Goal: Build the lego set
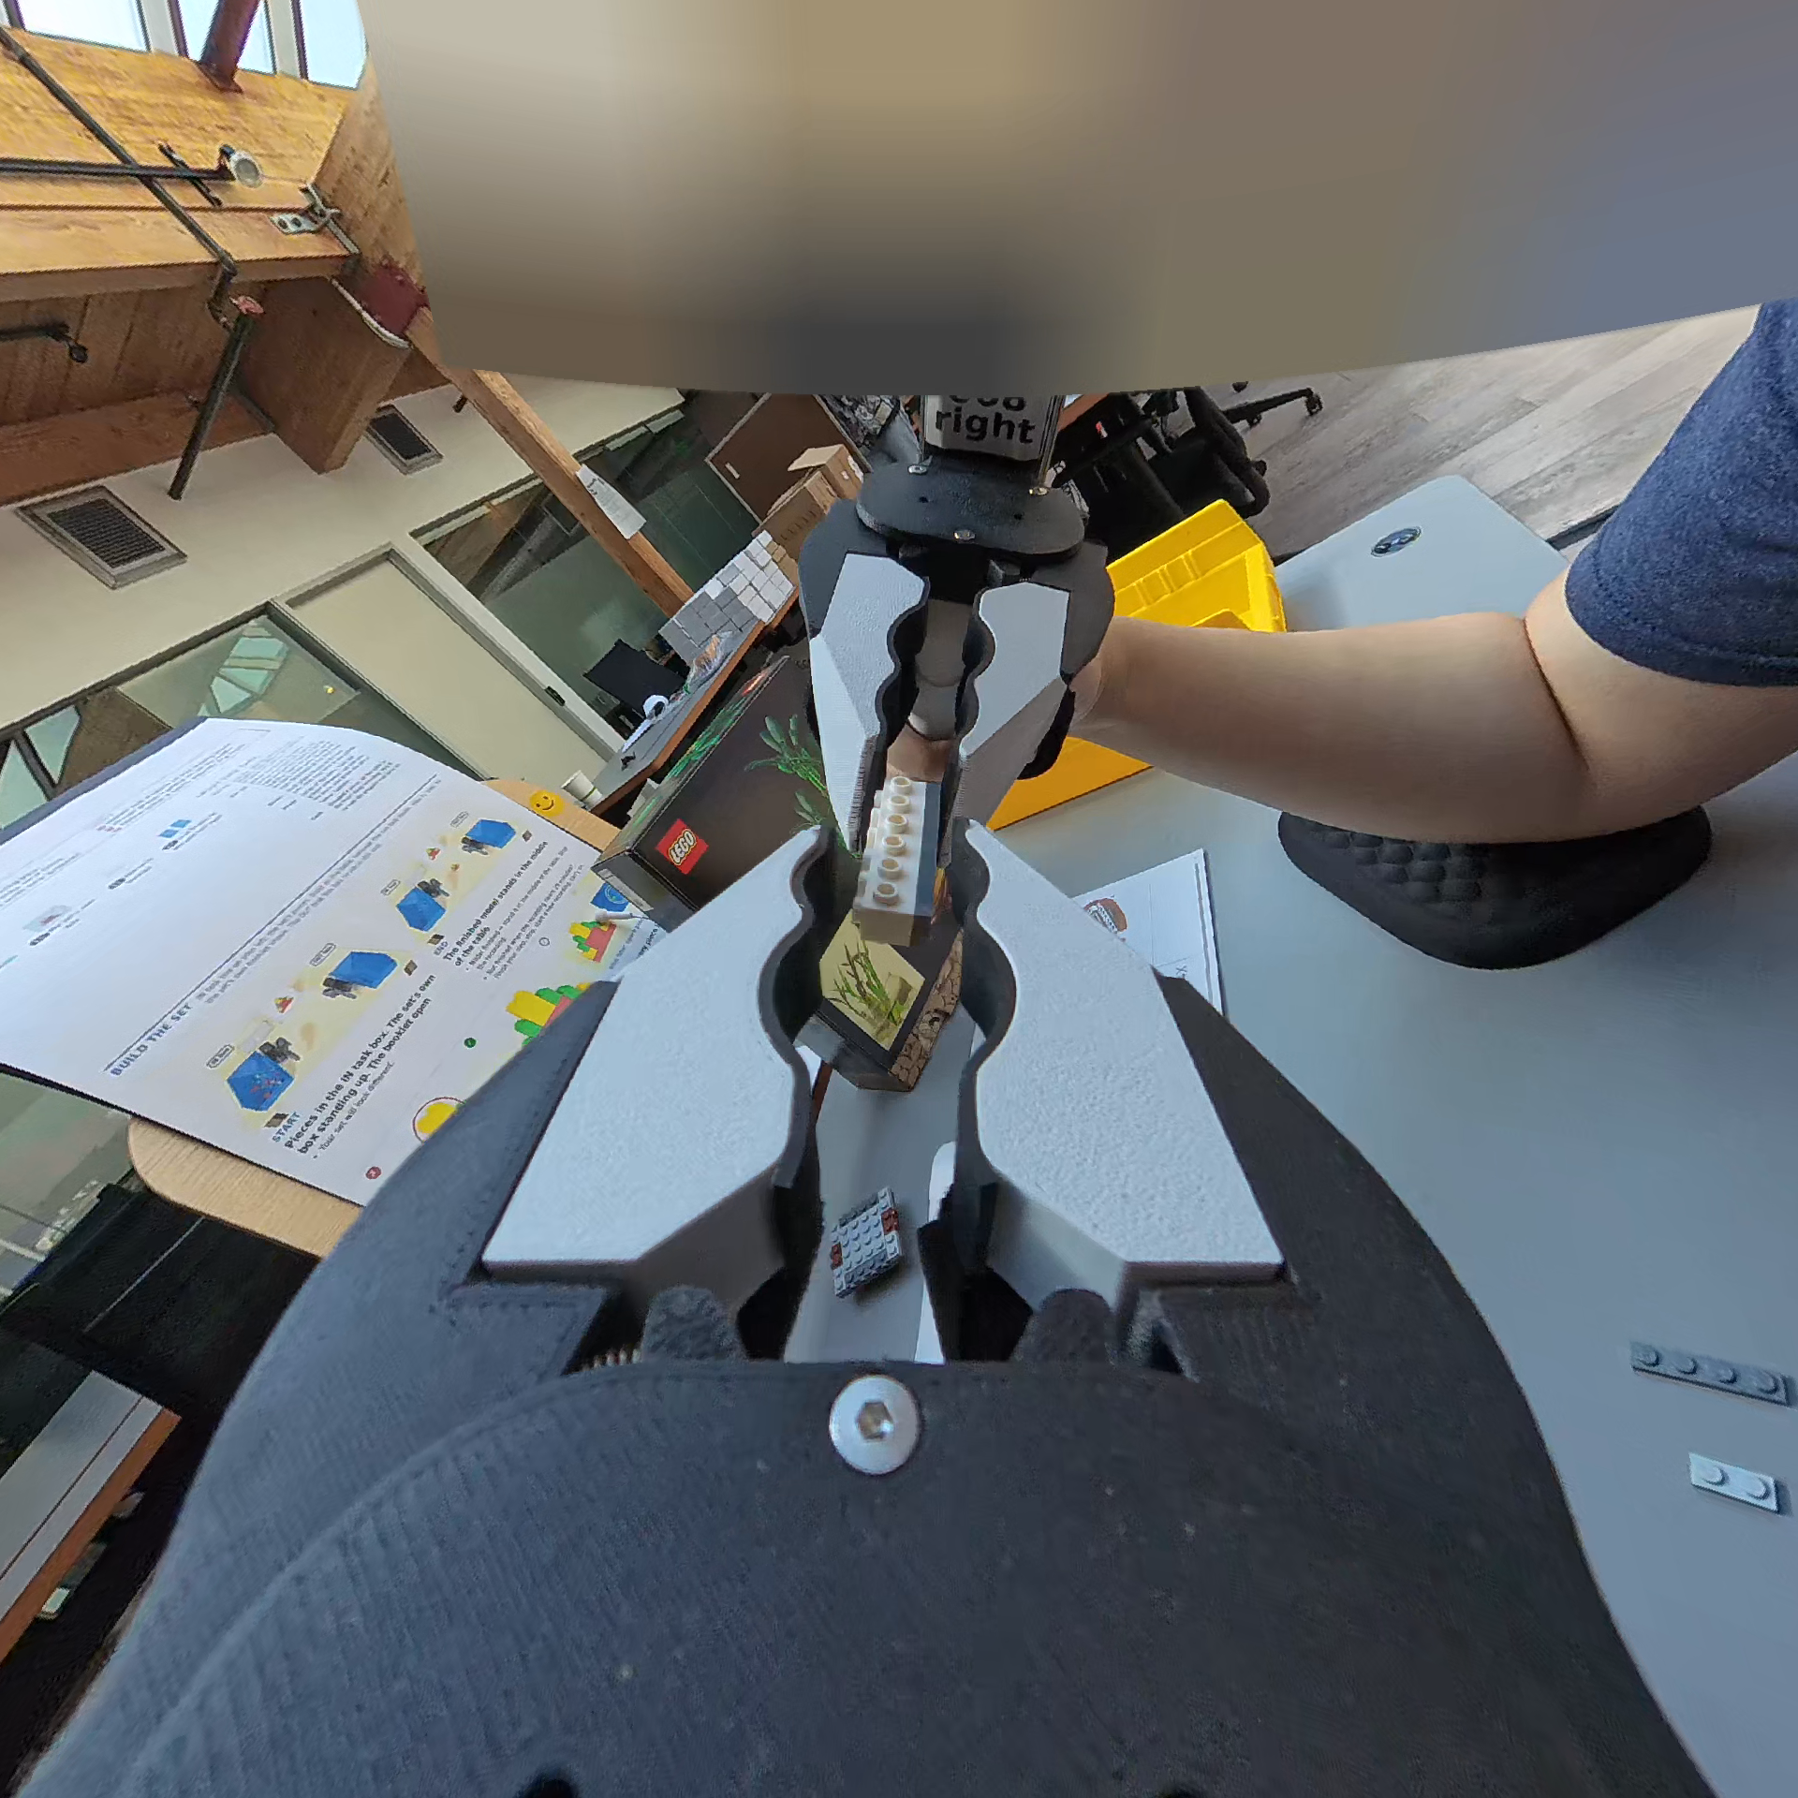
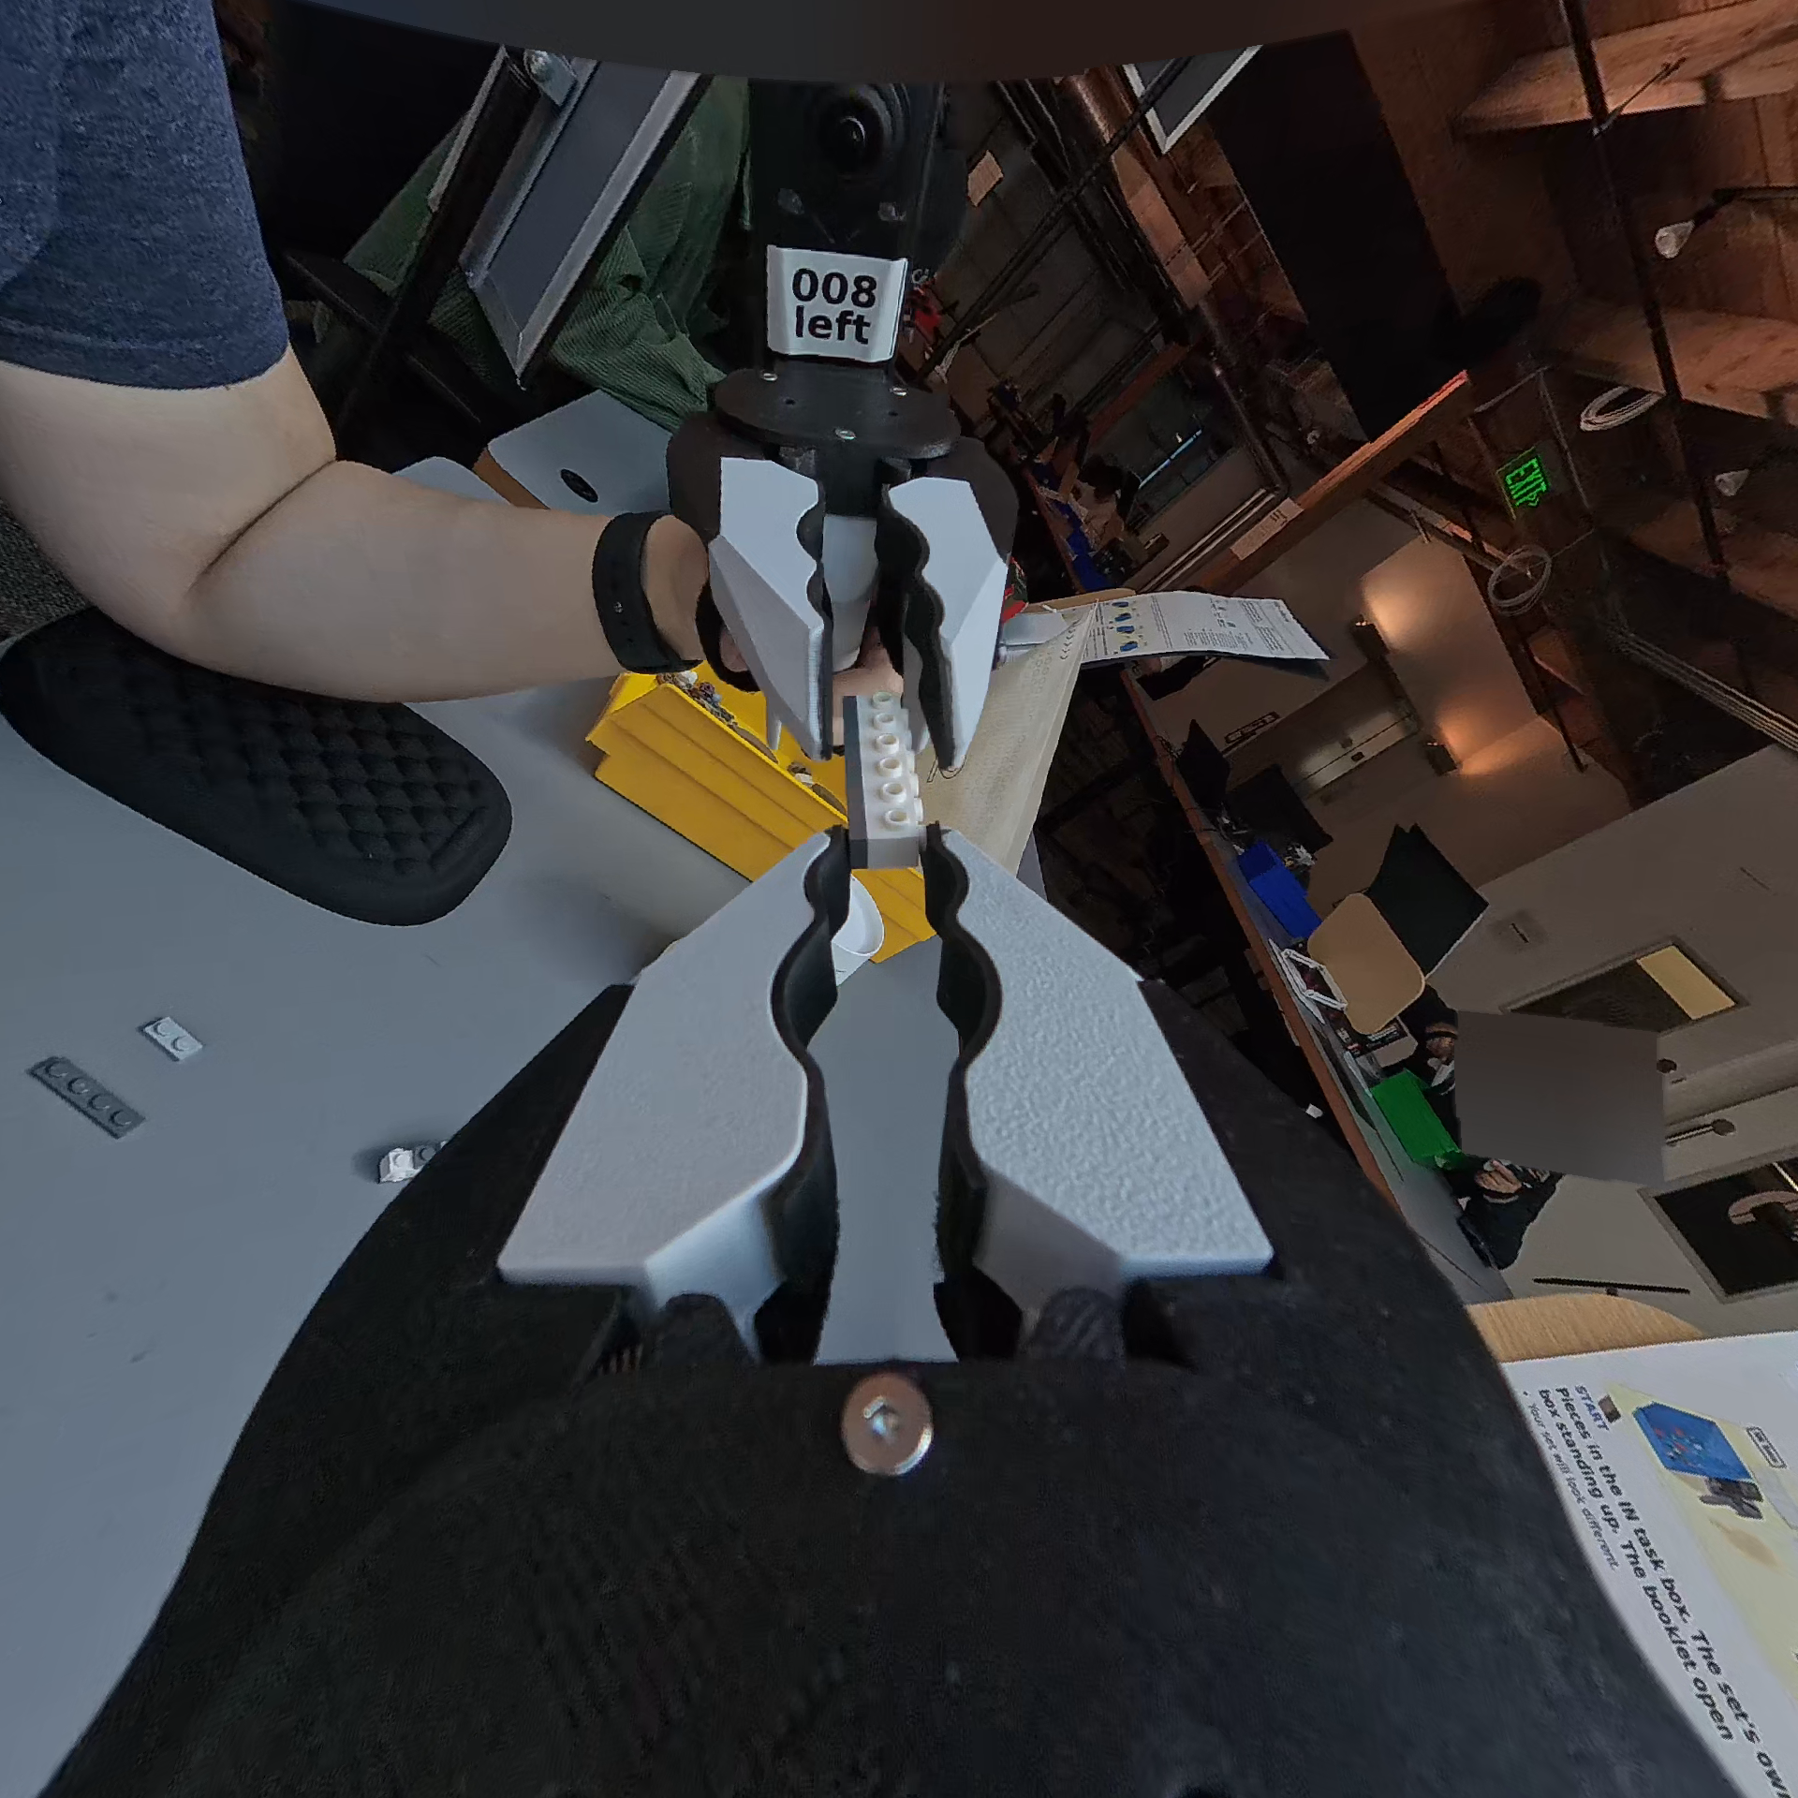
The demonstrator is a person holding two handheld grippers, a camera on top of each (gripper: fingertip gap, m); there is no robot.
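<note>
A white studded brick (image 1: 890,861) with a dark grey layer along one side is held in the air between both grippers; it also shows in the right wrist view (image 2: 885,778). My right gripper (image 2: 882,835) is shut on one end of it. My left gripper (image 1: 895,842) faces the right one, its jaws open and straddling the brick's other end, wider than the brick. The left gripper (image 2: 881,754) also shows in the right wrist view. A grey studded plate with red-brown pieces (image 1: 866,1255) lies on the grey table (image 1: 1362,1119) under the left gripper.
A dark grey four-stud plate (image 2: 88,1096), a light grey two-stud plate (image 2: 173,1037) and a small white piece (image 2: 404,1161) lie loose. A yellow bin (image 2: 701,769), a black set box (image 1: 710,817), an instruction sheet (image 1: 243,924) and a black wrist rest (image 1: 1489,876) stand around. My left and right fingertips are right by each other.
</note>
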